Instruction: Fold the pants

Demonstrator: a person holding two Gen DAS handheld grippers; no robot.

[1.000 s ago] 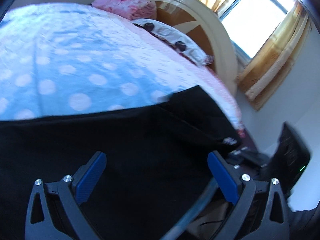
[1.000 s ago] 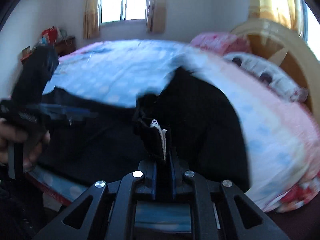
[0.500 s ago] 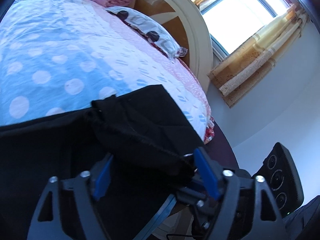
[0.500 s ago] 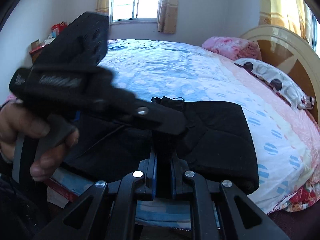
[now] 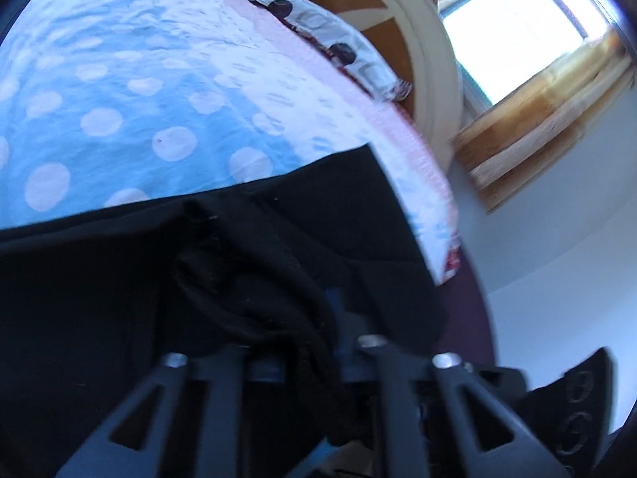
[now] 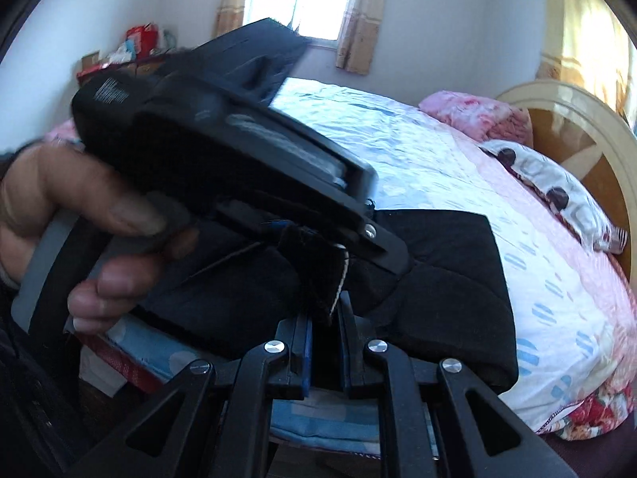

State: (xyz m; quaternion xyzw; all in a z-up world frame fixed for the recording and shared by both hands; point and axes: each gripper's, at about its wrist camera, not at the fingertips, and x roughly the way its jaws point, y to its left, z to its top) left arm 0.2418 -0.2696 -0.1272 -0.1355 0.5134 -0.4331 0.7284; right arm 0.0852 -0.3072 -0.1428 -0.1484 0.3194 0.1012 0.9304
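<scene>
Black pants [image 5: 338,219] lie across the near end of the bed, their far edge folded flat [image 6: 438,279]. My left gripper [image 5: 306,318] is closing, and a bunched ridge of the black cloth is pinched between its pads. In the right wrist view a hand [image 6: 79,219] holds that left gripper [image 6: 318,235] just above and ahead of my right gripper [image 6: 324,314]. The right one is shut on a raised flap of the pants with a white edge [image 6: 342,279]. The two grips sit close together on the same bunch of cloth.
The bedspread [image 5: 119,99] is blue with white dots and pink toward the headboard [image 6: 577,119]. A spotted pillow [image 6: 557,199] and a pink folded blanket [image 6: 477,115] lie at the head. The bed's corner drops off at the right [image 5: 446,263]. Boxes stand by the far wall [image 6: 131,47].
The left jaws went from wide open to closed on a ridge of black cloth. The hand with the left gripper swung in from the left until it sat just above the right gripper.
</scene>
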